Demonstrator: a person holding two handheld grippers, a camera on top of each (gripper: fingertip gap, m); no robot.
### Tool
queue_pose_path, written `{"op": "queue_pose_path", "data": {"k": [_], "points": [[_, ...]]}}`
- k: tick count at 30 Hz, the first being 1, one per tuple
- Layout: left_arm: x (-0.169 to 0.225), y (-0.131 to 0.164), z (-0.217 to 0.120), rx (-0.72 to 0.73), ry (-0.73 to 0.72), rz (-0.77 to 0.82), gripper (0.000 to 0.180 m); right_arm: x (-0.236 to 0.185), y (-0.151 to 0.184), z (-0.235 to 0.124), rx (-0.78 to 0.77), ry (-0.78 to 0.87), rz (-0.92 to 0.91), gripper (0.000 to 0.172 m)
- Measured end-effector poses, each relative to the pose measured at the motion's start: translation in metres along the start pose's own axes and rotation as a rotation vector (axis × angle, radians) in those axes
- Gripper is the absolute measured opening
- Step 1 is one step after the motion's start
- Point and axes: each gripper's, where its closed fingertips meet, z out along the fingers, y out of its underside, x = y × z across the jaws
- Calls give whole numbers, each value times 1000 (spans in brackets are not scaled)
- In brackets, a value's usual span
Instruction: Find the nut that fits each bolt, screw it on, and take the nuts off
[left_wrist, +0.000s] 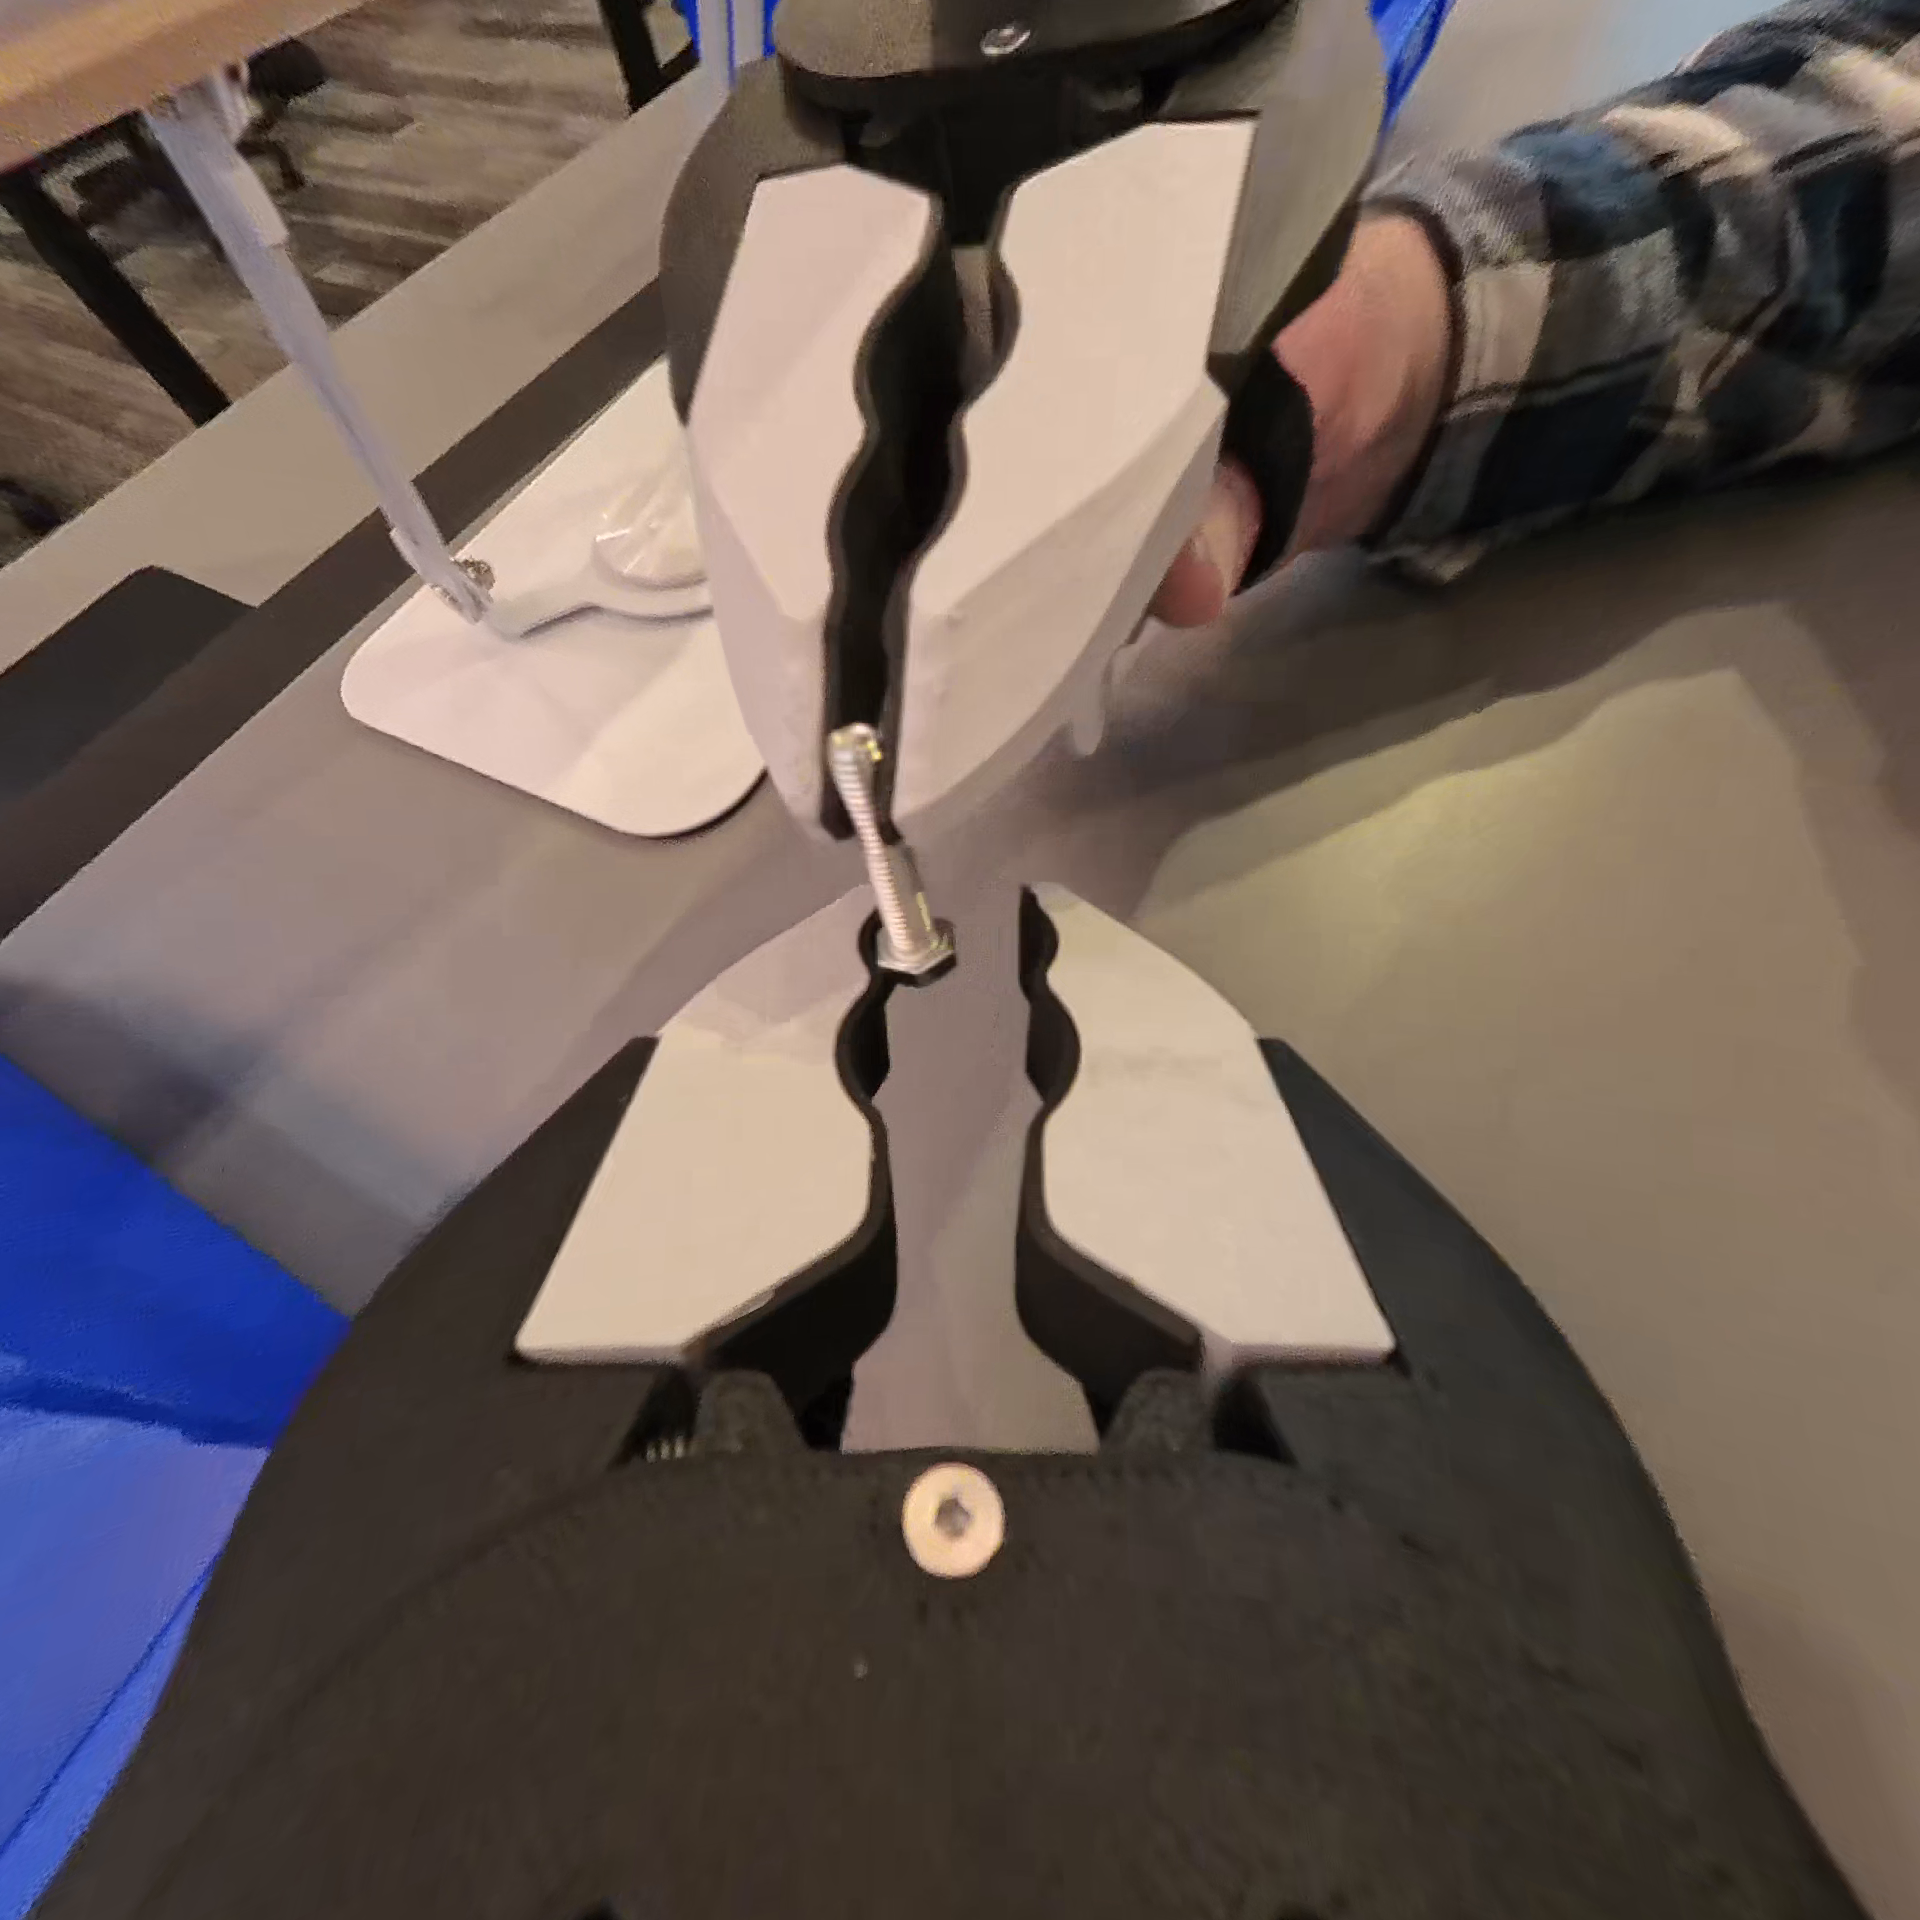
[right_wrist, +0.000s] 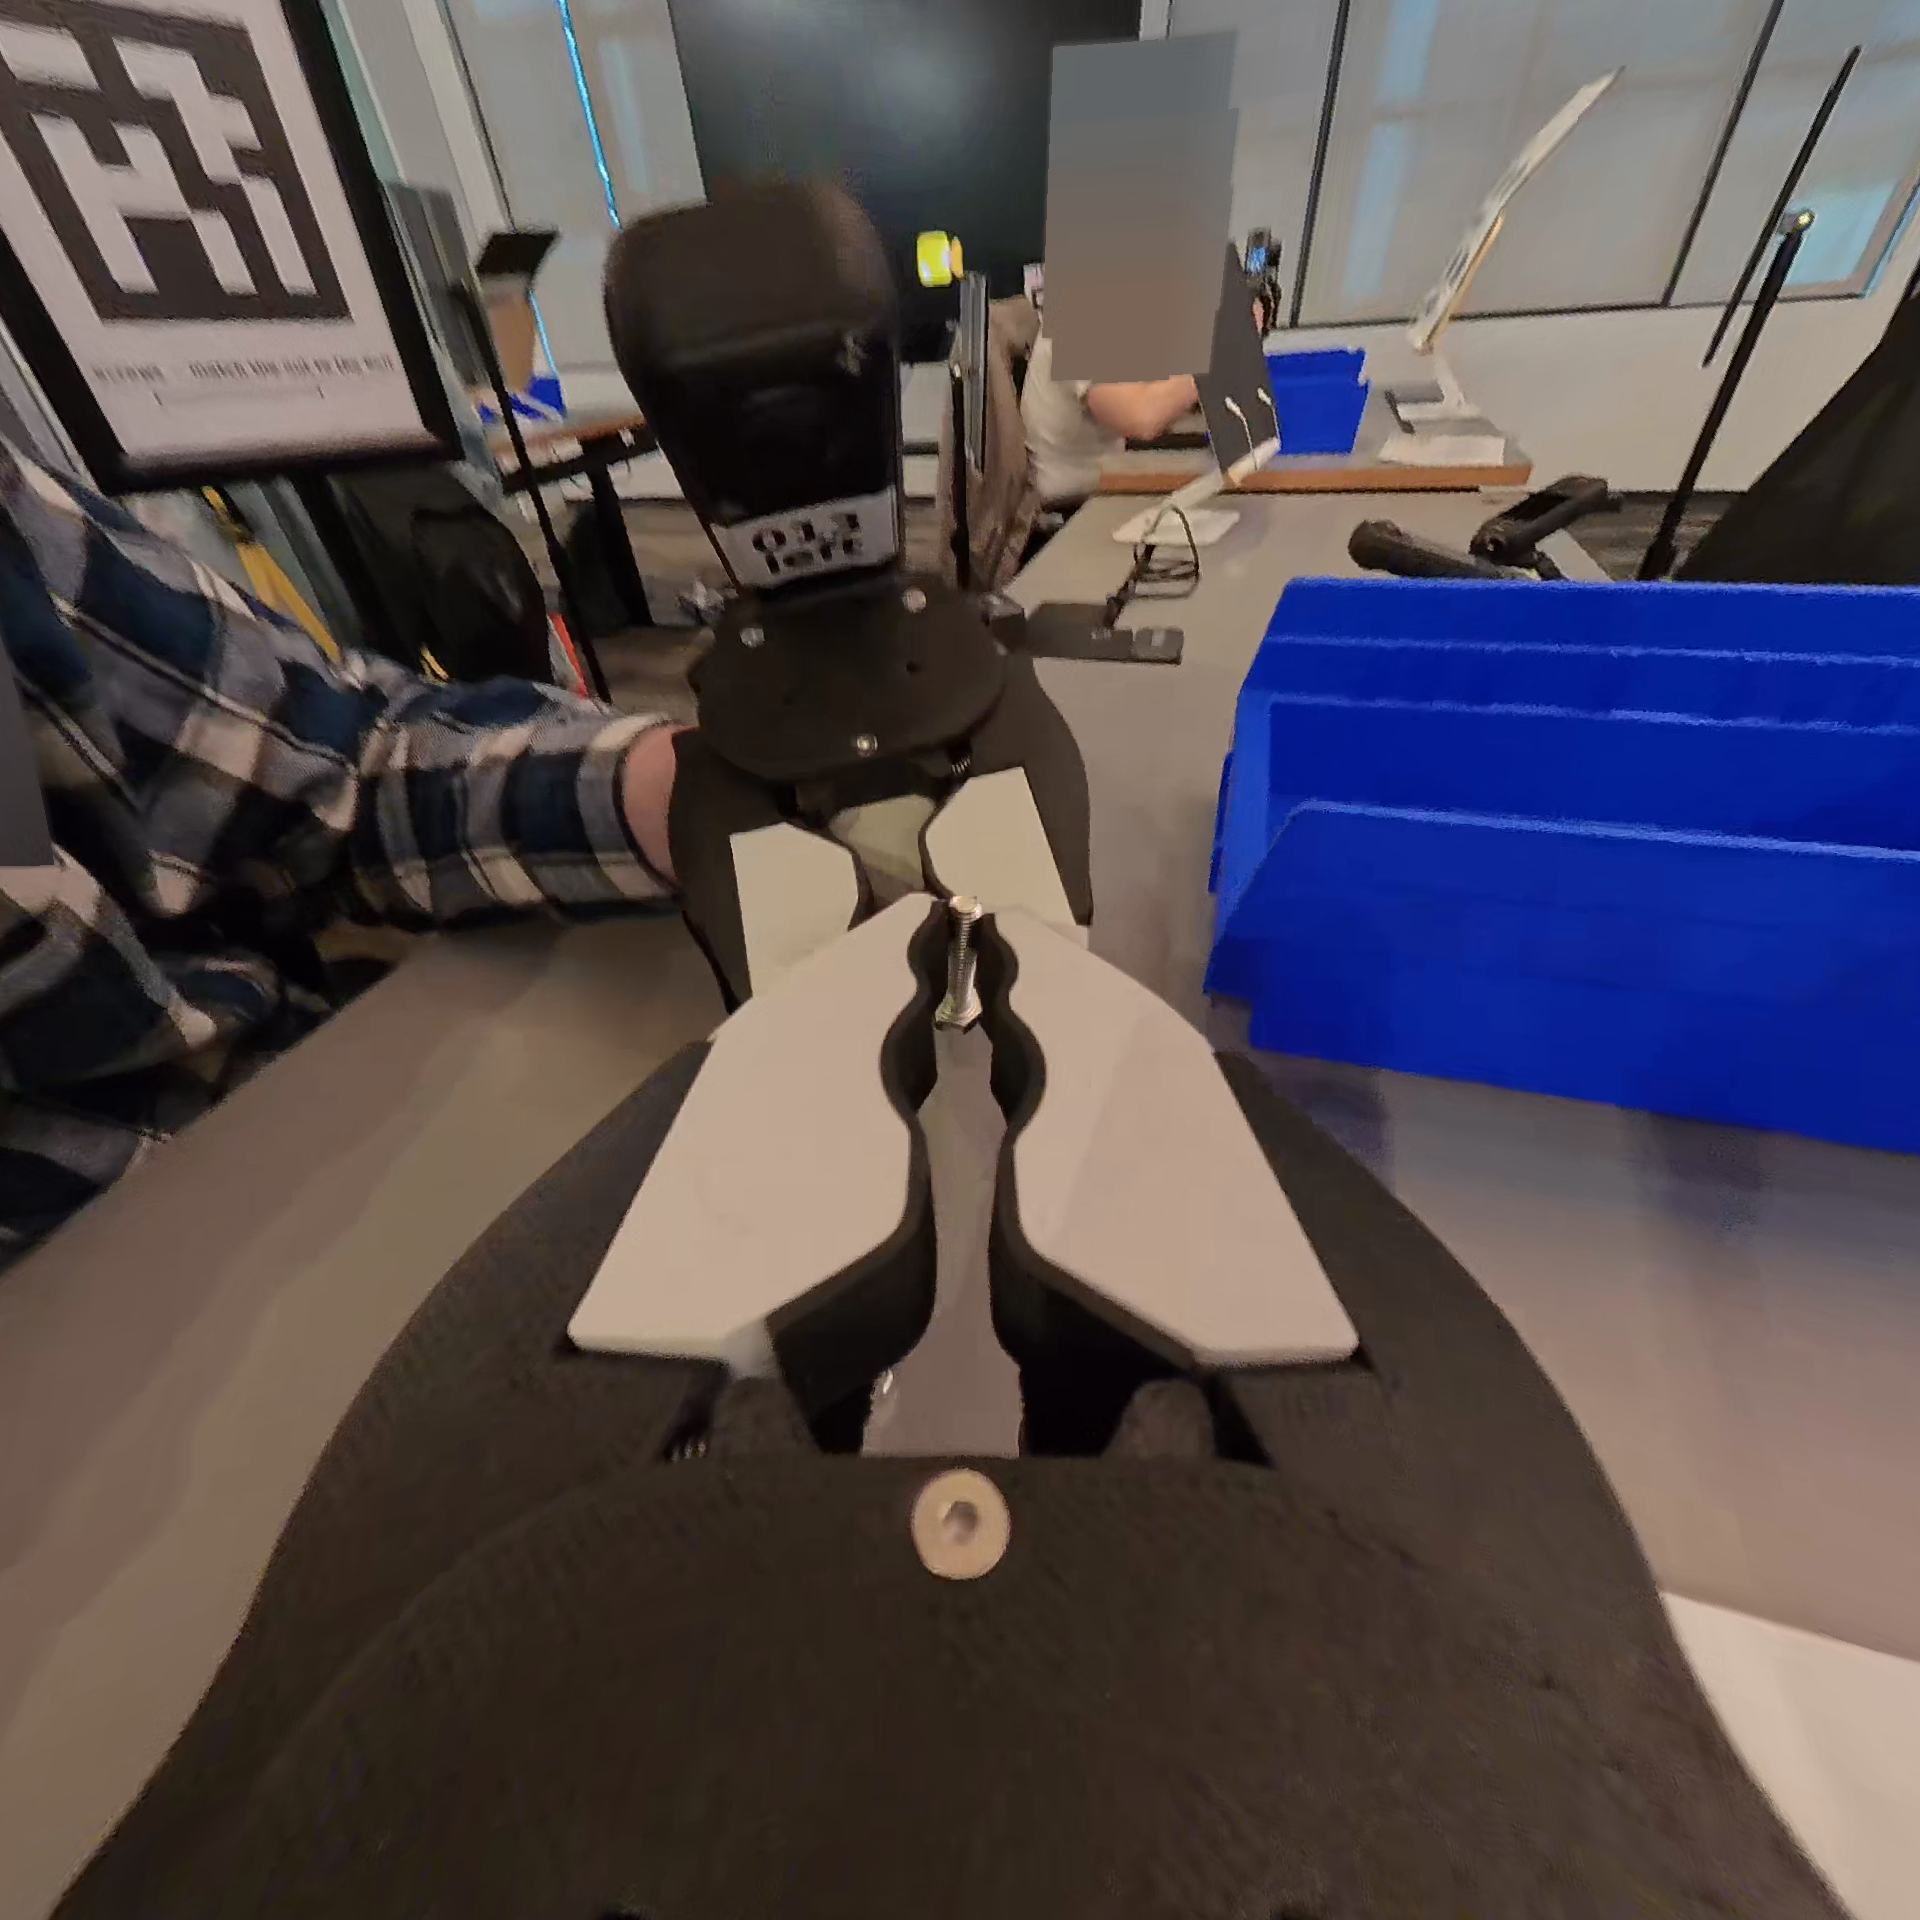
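Your bolt (left_wrist: 878, 852) is shiny silver, thin and long, with threads all down it. One end has a six-sided piece (left_wrist: 914, 954), a head or a nut; which one is too blurry to tell. In the right wrist view, the bolt (right_wrist: 958, 961) stands near the middle, toward 12 o'clock, between the tips of your right gripper (right_wrist: 961, 925).

The right fingers (right_wrist: 831, 1101) are close together and squeeze the bolt's shaft. Your left gripper (left_wrist: 961, 925) faces the right one, tip to tip. Its fingers (left_wrist: 1143, 1101) are partly open and hold nothing. The six-sided end sits by the left finger tip, and there is a clear gap to the other finger.

Blue bins (right_wrist: 1579, 831) stand on the grey bench (right_wrist: 364, 1143) at about 2 o'clock in the right view. You see only their outsides, so what is in them cannot be told.

Counting: one bolt, two grippers, and several blue bins in a row, too overlapped to count surely. A white stand base (left_wrist: 540, 686) lies flat on the bench at 10 o'clock in the left view.
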Motion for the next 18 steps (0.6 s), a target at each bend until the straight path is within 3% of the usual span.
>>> {"op": "queue_pose_path", "data": {"k": [8,13,18], "points": [[8,-26,-14,199,149,-133,26,-5,-15,3,114,-131,77,5],[14,-27,-16,203,197,-133,11,-11,-17,5,111,-180,64,5],[17,-27,-16,202,232,-143,10,-13,-15,4,105,-206,67,5]]}}
